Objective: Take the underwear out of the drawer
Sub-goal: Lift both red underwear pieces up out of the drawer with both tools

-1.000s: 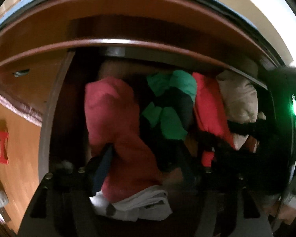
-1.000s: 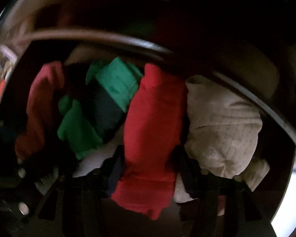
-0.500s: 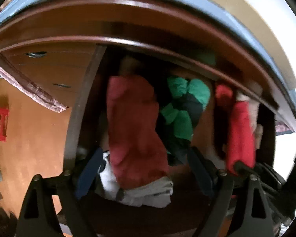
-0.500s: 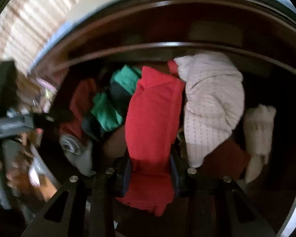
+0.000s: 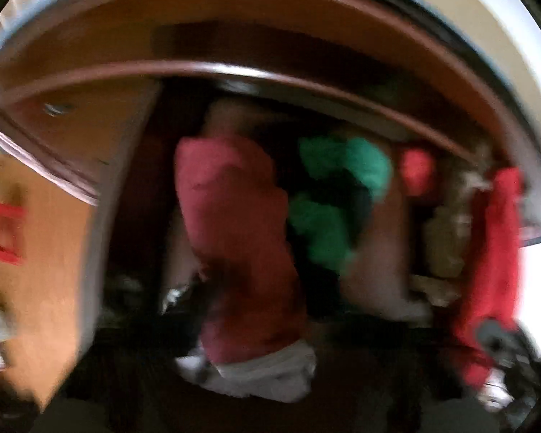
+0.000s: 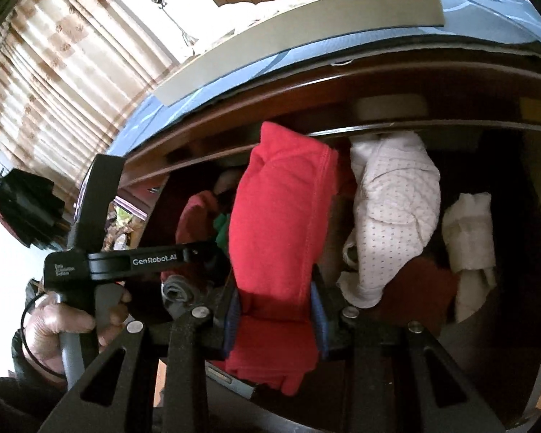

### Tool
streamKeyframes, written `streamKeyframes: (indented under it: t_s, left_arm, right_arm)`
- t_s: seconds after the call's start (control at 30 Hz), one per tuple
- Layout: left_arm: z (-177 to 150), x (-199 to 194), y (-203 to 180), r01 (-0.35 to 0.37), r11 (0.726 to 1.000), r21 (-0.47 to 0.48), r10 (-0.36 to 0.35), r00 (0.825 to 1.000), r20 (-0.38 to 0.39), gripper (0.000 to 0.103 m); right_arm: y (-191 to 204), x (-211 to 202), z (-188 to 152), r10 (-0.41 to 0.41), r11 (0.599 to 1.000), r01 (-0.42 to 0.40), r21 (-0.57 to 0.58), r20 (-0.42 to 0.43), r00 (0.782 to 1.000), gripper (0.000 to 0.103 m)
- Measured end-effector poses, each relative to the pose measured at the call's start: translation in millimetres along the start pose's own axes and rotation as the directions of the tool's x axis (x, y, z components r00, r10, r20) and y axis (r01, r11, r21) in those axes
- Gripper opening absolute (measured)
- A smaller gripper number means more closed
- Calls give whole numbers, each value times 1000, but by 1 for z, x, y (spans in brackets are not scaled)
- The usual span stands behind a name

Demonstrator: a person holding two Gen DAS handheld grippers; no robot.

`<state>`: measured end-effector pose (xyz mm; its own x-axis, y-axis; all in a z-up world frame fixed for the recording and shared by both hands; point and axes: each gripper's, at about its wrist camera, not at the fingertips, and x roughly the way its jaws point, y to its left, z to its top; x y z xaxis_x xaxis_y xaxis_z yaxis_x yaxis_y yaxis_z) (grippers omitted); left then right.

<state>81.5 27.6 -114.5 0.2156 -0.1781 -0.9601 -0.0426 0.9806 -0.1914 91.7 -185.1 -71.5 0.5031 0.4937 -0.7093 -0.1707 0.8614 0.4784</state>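
My right gripper (image 6: 275,319) is shut on bright red underwear (image 6: 281,223), held lifted above the open wooden drawer (image 6: 537,216). The same red piece hangs at the right of the left wrist view (image 5: 494,252). In the blurred left wrist view, a dark red rolled garment (image 5: 241,238) lies in the drawer ahead, over a white folded piece (image 5: 267,371). My left gripper is lost in blur and darkness at the bottom of its own view; its body (image 6: 126,263) shows at the left of the right wrist view, over the drawer's left end.
The drawer also holds green and dark clothing (image 5: 342,195), a white dotted garment (image 6: 393,209) and a cream rolled piece (image 6: 469,231). The dresser top edge (image 6: 306,47) runs above. Curtains (image 6: 54,72) hang at the left. A wooden floor (image 5: 47,252) lies left of the drawer.
My right gripper has risen out of the drawer with the red underwear in it. My left gripper has moved in toward the dark red garment, and its view has blurred.
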Motion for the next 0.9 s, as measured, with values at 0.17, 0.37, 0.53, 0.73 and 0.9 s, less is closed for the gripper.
streamKeyframes:
  t_s: [0.17, 0.37, 0.53, 0.73, 0.9]
  left_arm:
    - [2, 11, 12, 2, 1000, -26, -3, 1000, -19, 48]
    - [12, 32, 8, -9, 999, -48, 7, 999, -51, 64]
    - [5, 31, 13, 58, 997, -49, -59, 998, -21, 37]
    - [-7, 10, 19, 110, 994, -14, -109, 993, 43, 26]
    - [-17, -12, 20, 141, 989, 38, -144, 984, 107, 25]
  right_arm:
    - [-11, -14, -1, 9, 1000, -10, 25, 6, 1000, 36]
    - [-13, -23, -5, 1, 1000, -1, 29, 8, 1000, 36]
    - [-12, -25, -5, 6, 999, -7, 54, 14, 1000, 36]
    - [-11, -33, -9, 1, 996, -5, 84, 49, 999, 36]
    - [-3, -44, -13, -9, 996, 1, 93, 92, 996, 36]
